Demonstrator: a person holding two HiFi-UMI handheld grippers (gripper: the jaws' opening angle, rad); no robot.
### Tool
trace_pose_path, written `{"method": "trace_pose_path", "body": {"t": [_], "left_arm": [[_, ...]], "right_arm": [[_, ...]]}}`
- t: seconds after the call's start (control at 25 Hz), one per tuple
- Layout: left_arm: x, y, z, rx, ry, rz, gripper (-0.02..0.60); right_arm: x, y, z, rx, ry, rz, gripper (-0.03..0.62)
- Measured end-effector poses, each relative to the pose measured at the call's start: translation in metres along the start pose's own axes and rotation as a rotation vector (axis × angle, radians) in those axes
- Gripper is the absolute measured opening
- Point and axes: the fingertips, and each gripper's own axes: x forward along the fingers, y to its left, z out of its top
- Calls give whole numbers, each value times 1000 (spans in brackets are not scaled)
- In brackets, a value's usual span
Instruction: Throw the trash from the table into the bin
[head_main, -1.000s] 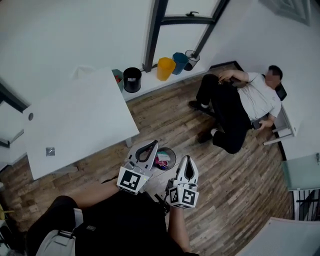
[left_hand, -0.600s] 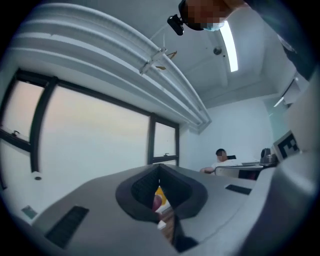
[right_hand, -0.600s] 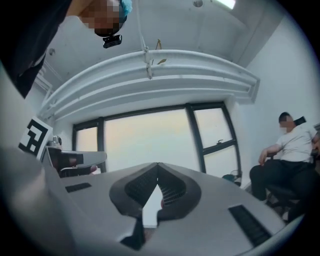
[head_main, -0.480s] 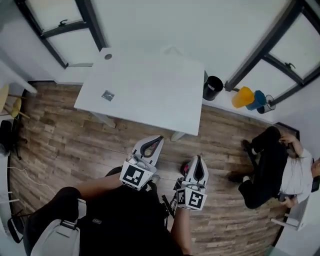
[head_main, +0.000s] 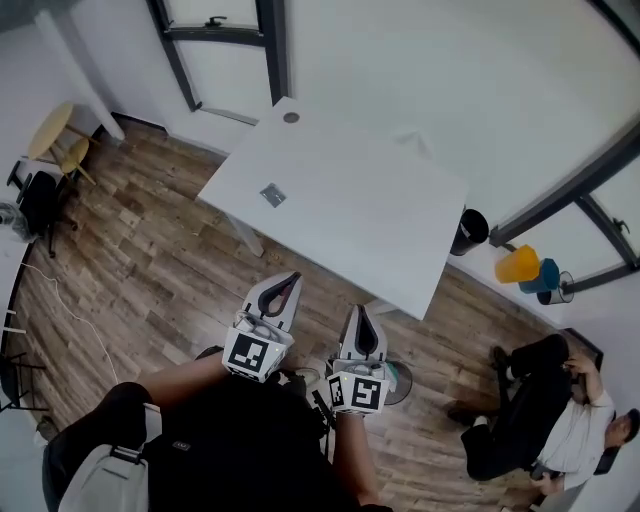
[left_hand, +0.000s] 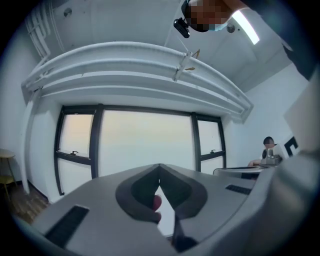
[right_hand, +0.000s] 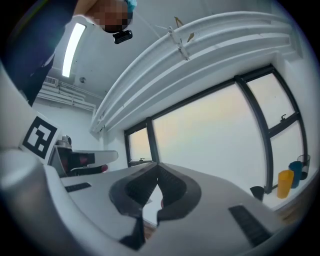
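A white table (head_main: 350, 215) stands ahead of both grippers. On it lie a small grey scrap of trash (head_main: 272, 194) near its left end and a small round thing (head_main: 291, 117) at its far corner. My left gripper (head_main: 292, 278) is shut and empty, short of the table's near edge. My right gripper (head_main: 360, 310) is shut beside it, also empty. A round bin (head_main: 398, 381) with trash in it sits on the floor, partly hidden under the right gripper. Both gripper views look level at the windows; the left gripper (left_hand: 159, 167) and the right gripper (right_hand: 158, 167) show their tips touching.
A black bin (head_main: 467, 232), an orange one (head_main: 517, 264), a blue one (head_main: 545, 275) and a wire basket (head_main: 560, 293) stand along the wall at the right. A person (head_main: 540, 420) sits on the floor at lower right. A stool (head_main: 50, 128) and a chair (head_main: 40, 200) are at far left.
The view has swung from the floor bin round to the table, which now lies straight ahead. Both grippers came round with it and stayed shut. The bin now sits under the right gripper.
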Motion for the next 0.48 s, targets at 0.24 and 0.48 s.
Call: {"method": "trace_pose_path", "body": {"t": [0.24,0.48], "left_arm": [[-8,72,-1,-48,1,132,-3],[-9,168,-37,-119,40,184,-3]], "right_arm": [[52,46,-22,12,57,114,6],[115,102,-50,-18,138,200,6]]}}
